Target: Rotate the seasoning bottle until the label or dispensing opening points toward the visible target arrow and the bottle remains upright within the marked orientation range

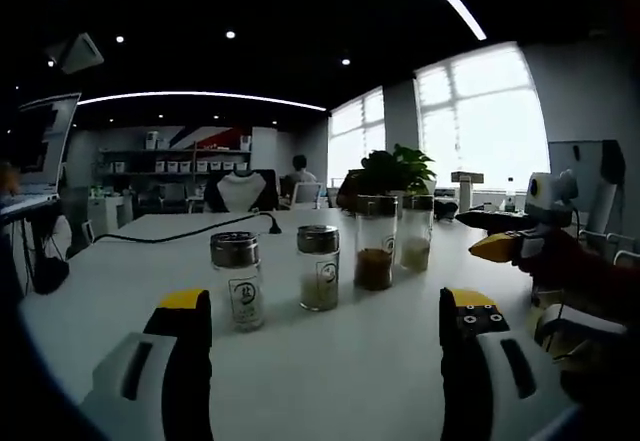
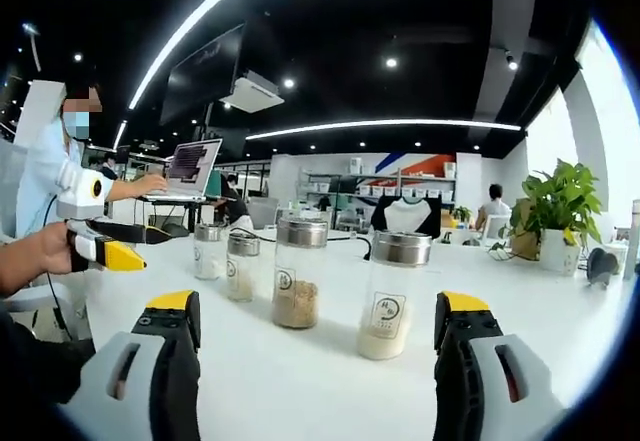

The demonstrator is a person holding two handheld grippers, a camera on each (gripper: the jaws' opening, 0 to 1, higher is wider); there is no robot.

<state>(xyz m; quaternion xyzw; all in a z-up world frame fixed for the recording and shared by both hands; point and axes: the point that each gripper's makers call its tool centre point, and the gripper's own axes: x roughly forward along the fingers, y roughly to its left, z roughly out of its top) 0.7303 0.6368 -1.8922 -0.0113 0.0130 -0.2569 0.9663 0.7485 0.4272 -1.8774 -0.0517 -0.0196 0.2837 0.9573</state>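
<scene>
- In the left gripper view, the left gripper (image 1: pixel 325 336) stood with its yellow-tipped jaws spread wide and nothing between them, low over the white table (image 1: pixel 120 291).
- Four glass seasoning bottles stood upright in a row ahead of it, each with a metal shaker lid.
- The nearest bottle (image 1: pixel 239 281), with a round label facing the camera, stood just beyond the left jaw; the second bottle (image 1: pixel 319 268), holding pale grains, stood ahead of the gap between the jaws.
- Farther right stood a taller bottle of brown seasoning (image 1: pixel 375 242) and a fourth bottle (image 1: pixel 417 232) beside it.
- The right gripper (image 1: pixel 520 246) came in from the right edge, well apart from the row.
- A black cable (image 1: pixel 190 232) lay across the table behind the bottles, and a potted plant (image 1: pixel 395 172) stood beyond them.
- In the right gripper view, the right gripper (image 2: pixel 315 336) was likewise wide open and empty.
- The same row ran away to the left: the closest bottle (image 2: pixel 392 294) of white grains sat just ahead of the right jaw, another (image 2: pixel 298 272) ahead of the gap.
- At the left edge a hand (image 2: pixel 35 256) held the other gripper; a person sat at a laptop (image 2: pixel 190 169) behind.
</scene>
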